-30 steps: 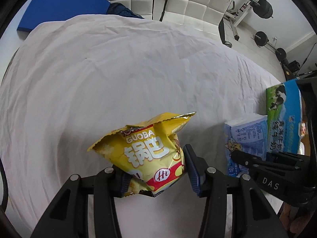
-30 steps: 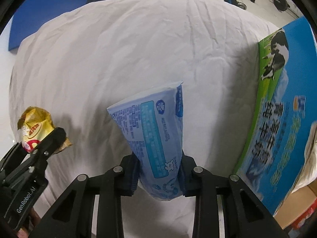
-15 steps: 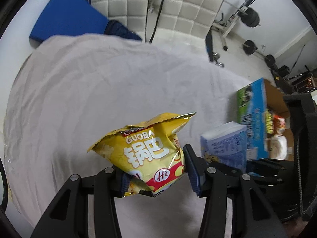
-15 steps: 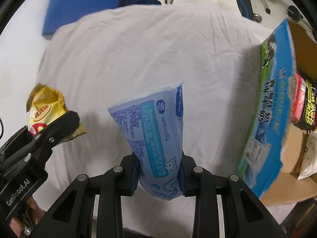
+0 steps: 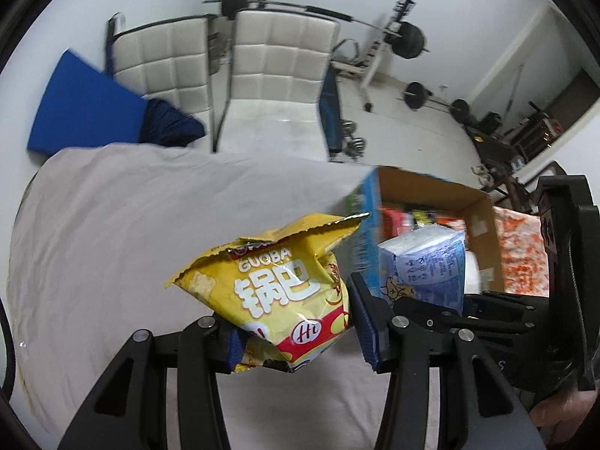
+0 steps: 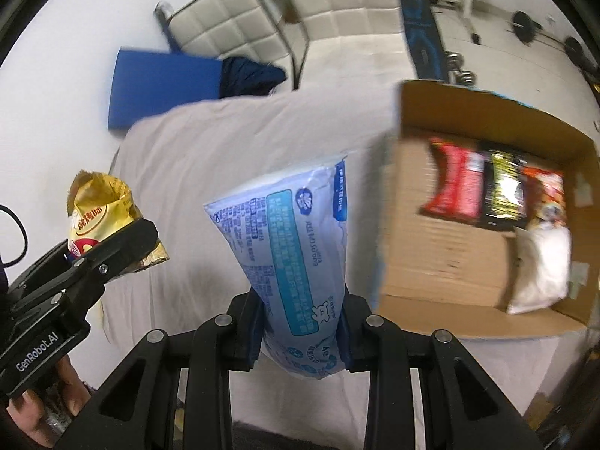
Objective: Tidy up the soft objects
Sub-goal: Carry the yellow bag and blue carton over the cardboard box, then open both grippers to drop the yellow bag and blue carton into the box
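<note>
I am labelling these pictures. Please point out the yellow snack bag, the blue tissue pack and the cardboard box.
Snack bag [image 5: 277, 285]: left wrist view, on its printed front.
Tissue pack [image 6: 296, 247]: right wrist view, on its teal label.
Box [image 6: 446, 247]: right wrist view, on its bare inner floor.

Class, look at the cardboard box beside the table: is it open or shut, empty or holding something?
Open and partly filled. The cardboard box has no lid over it, and red, black and white packets lie visible inside.

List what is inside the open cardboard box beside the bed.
The brown cardboard box holds a red snack packet, a black-and-yellow packet, an orange-red packet and a white soft pack. Anything beneath them is covered.
</note>
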{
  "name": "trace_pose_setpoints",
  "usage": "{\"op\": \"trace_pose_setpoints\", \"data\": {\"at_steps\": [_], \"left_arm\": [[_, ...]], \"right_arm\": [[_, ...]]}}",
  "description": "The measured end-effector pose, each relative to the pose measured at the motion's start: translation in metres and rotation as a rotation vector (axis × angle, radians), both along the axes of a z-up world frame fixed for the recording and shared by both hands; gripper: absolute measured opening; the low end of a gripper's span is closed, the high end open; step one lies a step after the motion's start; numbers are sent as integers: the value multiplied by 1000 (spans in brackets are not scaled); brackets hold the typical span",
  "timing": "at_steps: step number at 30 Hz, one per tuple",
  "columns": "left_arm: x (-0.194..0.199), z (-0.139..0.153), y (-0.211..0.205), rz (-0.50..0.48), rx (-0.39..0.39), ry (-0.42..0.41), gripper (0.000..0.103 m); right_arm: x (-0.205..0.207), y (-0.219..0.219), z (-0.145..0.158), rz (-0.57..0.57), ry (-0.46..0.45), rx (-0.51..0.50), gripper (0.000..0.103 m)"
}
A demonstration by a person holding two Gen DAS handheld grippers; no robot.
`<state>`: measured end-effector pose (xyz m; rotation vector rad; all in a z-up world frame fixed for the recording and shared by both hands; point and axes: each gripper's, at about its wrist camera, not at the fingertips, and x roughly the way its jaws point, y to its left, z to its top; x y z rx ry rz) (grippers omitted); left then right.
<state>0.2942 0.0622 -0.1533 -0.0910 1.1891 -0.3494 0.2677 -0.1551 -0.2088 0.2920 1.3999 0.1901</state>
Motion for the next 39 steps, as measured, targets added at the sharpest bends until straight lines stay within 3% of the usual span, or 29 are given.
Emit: {"op": "trace_pose_setpoints", "data": {"at_steps": [6, 12, 17, 20, 27, 36, 39], "left_arm": [[9, 3, -67, -83, -66, 33, 45], [25, -16, -136, -160, -87, 101, 45], [35, -52, -178, -182, -97, 207, 45], [43, -84, -197, -181, -111, 311, 45], [42, -142, -217, -177, -74, 468, 45], [45, -173, -226, -200, 37, 534, 46], [47, -175, -228, -206, 60, 536, 46]], "right_arm": [[-8, -70, 26, -108, -25, -16, 33], [-8, -136, 17, -183, 0, -58, 33], [0, -175, -16, -211, 30, -47, 34], [8, -186, -48, -222, 64, -49, 34], [14, -205, -106, -219, 143, -8, 34], [27, -204, -148, -189, 190, -8, 35], [32, -200, -154, -177, 196, -8, 41]]}}
